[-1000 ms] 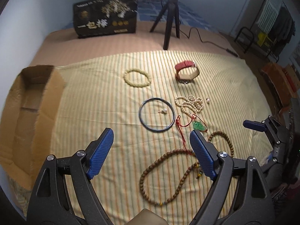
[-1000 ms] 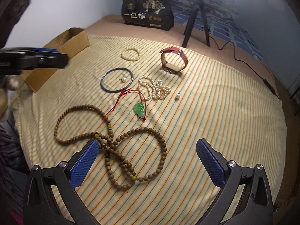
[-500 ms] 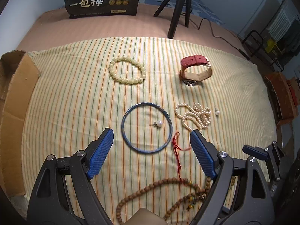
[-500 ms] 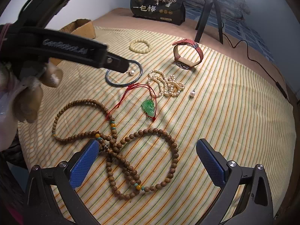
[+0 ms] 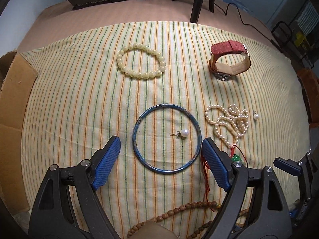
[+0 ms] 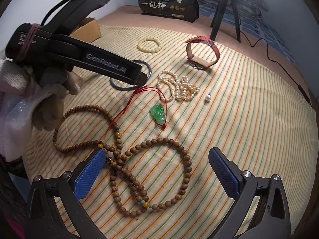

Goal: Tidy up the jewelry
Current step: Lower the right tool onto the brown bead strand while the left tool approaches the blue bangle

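Left tool (image 5: 160, 151) wide apart, flanking blue bangle (image 5: 167, 138) rim

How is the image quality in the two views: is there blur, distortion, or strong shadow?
Left wrist view: sharp, the blue bangle clear; the striped cloth bulges from fisheye distortion, corners dark. Right wrist view: also sharp; the left gripper blocks part of the bangle, and a soft shadow crosses the cloth near the green pendant.

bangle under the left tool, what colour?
Blue bangle, slightly worn; clearest in the left wrist view.
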{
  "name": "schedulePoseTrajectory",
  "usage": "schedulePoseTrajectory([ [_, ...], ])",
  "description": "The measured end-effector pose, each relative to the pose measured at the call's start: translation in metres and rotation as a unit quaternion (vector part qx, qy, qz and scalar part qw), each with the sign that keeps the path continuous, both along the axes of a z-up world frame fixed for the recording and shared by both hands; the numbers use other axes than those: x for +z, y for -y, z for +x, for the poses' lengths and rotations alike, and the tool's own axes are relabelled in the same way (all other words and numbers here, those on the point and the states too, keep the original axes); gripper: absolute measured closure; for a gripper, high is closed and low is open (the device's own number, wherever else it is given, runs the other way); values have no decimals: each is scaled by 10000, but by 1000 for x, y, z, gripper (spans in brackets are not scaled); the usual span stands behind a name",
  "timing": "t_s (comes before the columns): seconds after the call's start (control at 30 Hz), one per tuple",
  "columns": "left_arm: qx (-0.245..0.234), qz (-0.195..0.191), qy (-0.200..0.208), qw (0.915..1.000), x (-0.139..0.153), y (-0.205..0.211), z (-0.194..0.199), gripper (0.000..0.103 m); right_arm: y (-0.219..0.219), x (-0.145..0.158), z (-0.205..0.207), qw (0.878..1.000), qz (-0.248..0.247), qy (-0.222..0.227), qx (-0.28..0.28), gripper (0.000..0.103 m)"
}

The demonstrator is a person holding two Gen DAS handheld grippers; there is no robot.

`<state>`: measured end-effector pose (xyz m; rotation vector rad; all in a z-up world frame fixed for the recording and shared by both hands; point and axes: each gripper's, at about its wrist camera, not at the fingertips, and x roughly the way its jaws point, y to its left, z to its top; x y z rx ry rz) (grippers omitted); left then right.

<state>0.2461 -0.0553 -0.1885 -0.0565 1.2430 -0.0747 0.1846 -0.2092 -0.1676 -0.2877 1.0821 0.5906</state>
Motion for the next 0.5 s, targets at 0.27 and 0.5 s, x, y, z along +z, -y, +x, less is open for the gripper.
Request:
schedulePoseTrajectory([
  [0.27, -41, -28, 44, 10000, -2, 1, -1, 16, -13, -13, 2, 9989, -36, -241, 393, 0],
  [0.5, -68, 19, 105, 9999, -3, -1, 1, 19, -25, -25, 4, 9971, -318, -295, 631, 0],
])
